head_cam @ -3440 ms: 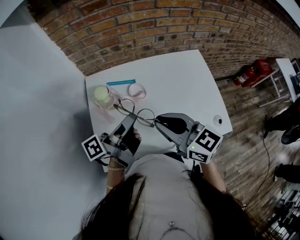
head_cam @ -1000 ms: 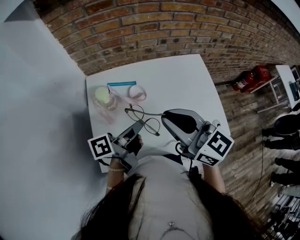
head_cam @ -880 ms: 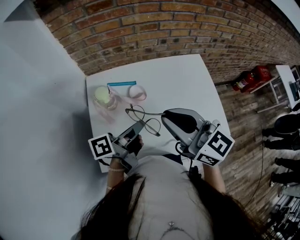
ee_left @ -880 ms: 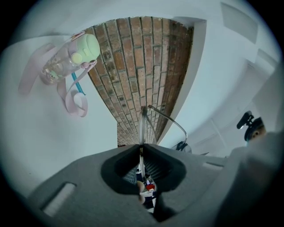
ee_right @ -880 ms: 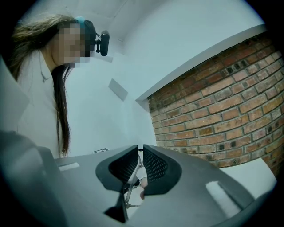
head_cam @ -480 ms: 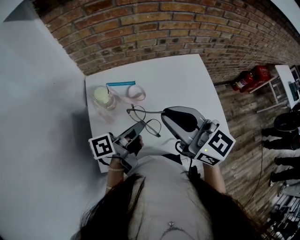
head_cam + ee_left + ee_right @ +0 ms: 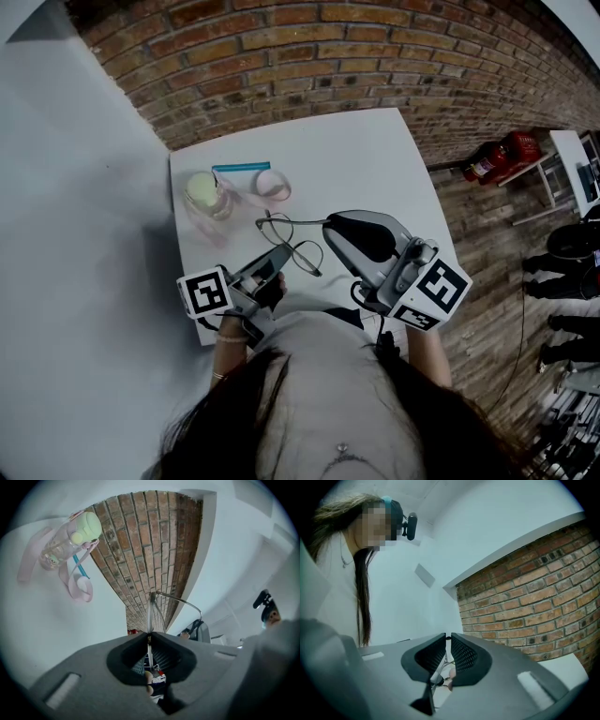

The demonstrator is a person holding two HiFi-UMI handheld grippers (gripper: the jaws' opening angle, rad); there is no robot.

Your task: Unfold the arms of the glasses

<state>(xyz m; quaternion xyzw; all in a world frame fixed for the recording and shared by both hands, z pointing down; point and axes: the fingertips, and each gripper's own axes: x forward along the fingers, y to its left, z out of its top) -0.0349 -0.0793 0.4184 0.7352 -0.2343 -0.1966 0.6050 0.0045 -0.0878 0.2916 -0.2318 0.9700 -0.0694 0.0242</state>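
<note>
Gripping the glasses (image 7: 287,240) by the wire rim with the left gripper (image 7: 281,249), jaws pressed together on it, lenses held over the near part of the table (image 7: 375,159). Pinching the tip of 1 arm with the right gripper (image 7: 327,224), jaws almost touching with only that thin wire between them, the arm running from the frame across to them. Farther back on the table, well apart from the glasses: a bottle (image 7: 204,192) with a green lid, a pink strap (image 7: 274,184), a blue stick (image 7: 242,167).
</note>
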